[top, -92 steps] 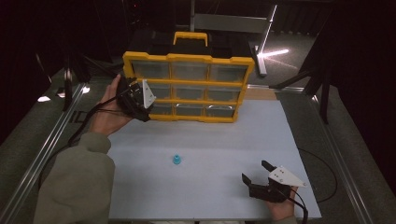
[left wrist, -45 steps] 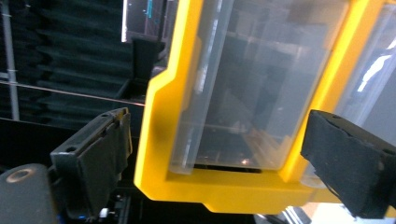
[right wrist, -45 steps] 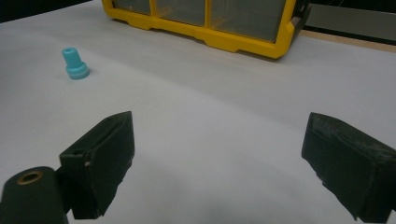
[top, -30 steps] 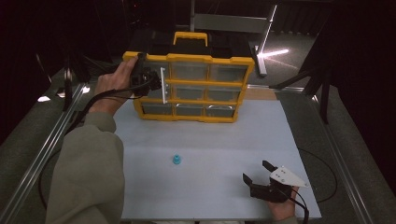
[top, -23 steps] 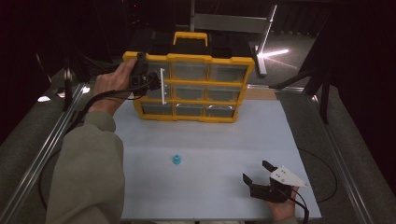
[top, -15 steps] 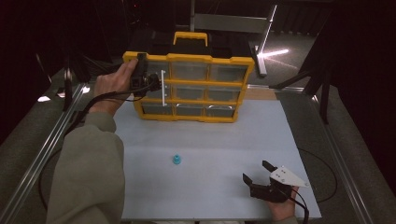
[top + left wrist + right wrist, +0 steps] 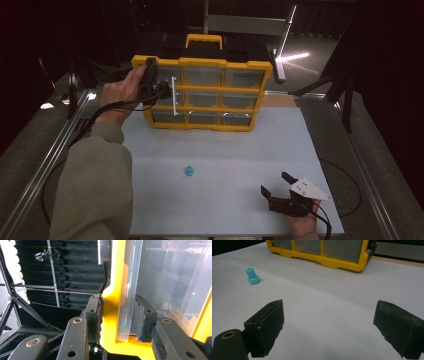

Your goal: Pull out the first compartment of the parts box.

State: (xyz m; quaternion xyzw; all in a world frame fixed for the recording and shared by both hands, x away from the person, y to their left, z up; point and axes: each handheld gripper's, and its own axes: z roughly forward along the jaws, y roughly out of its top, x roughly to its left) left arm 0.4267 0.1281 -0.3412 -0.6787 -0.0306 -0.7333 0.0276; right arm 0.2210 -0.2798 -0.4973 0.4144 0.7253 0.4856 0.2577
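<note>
In the high view, a yellow organizer box (image 7: 202, 92) with clear-fronted compartments in 3 columns stands tilted up at the far edge of the white bench (image 7: 235, 150), a yellow handle on its top and a black case behind it. The left gripper (image 7: 159, 92) is up against the box's left side, held by the left hand (image 7: 122, 92), whose grey-green sleeve runs down to the near-left corner; a narrow clear strip of the lid stands out just right of that gripper. A small blue plug (image 7: 189, 171) sits alone on the bench, left of the middle, well apart from both the box and the right gripper (image 7: 276, 184). That gripper rests near the near-right corner with a grey plate on top, its fingers spread wide with nothing between them, pointing toward the bench's far-left side. In the left gripper view, the 2 black fingers (image 7: 93, 315) are closed onto the edge of the box (image 7: 110, 322): one presses the outside of the yellow frame, the other sits against the inner face of the clear lid (image 7: 127, 297), so frame and lid are pinched between them. In the right gripper view, the fingers (image 7: 265, 326) stand far apart over bare bench, holding nothing; the plug (image 7: 252, 276) stands upright at the upper left, and the box's lower yellow rim (image 7: 322, 261) runs along the top.
</note>
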